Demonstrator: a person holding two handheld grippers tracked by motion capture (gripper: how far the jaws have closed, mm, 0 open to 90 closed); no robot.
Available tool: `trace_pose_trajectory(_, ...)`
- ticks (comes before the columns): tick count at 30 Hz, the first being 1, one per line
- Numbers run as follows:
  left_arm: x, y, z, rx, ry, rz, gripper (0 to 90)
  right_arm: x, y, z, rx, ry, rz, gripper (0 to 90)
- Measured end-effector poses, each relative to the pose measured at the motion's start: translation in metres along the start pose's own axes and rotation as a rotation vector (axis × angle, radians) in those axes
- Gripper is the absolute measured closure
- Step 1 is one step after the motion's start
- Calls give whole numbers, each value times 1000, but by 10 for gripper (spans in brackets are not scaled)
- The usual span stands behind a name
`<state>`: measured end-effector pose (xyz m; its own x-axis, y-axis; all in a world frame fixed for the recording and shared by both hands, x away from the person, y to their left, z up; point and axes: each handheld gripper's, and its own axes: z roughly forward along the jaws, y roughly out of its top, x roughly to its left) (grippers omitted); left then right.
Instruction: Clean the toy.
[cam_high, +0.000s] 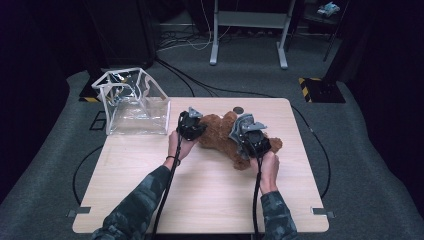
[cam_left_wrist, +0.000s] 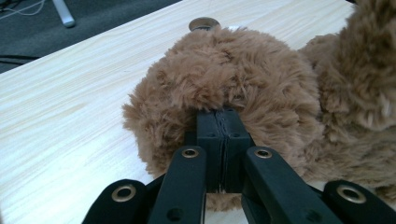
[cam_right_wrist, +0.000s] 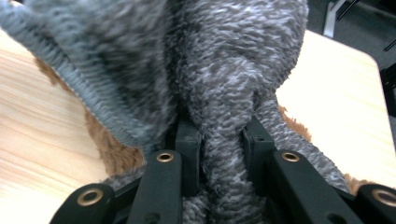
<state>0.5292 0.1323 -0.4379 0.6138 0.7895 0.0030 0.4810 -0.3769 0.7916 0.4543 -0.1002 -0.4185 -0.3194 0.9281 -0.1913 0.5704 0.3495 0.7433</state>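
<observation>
Right gripper (cam_right_wrist: 223, 154): black jaws clamped on a bunched fold of grey knit fabric (cam_right_wrist: 224, 70).
Brown plush toy (cam_right_wrist: 116, 154): peeking out beneath the fabric.
Wooden table (cam_right_wrist: 42, 135): pale, on both sides.

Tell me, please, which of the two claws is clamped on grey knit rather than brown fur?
The right claw: its jaws pinch a fold of the bear's grey sweater. The left claw is shut on the bear's brown fur.

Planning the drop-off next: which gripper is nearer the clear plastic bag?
Left. The left gripper, shut on the brown teddy bear, sits just right of the clear plastic bag. The right gripper, clamped on the bear's grey knit garment, lies farther right.
</observation>
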Motion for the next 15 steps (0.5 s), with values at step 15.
trace_pose_trajectory(15, -4, -6, -5, -17, -24, -3, 895, 15, -13, -7, -26, -54, -3, 732)
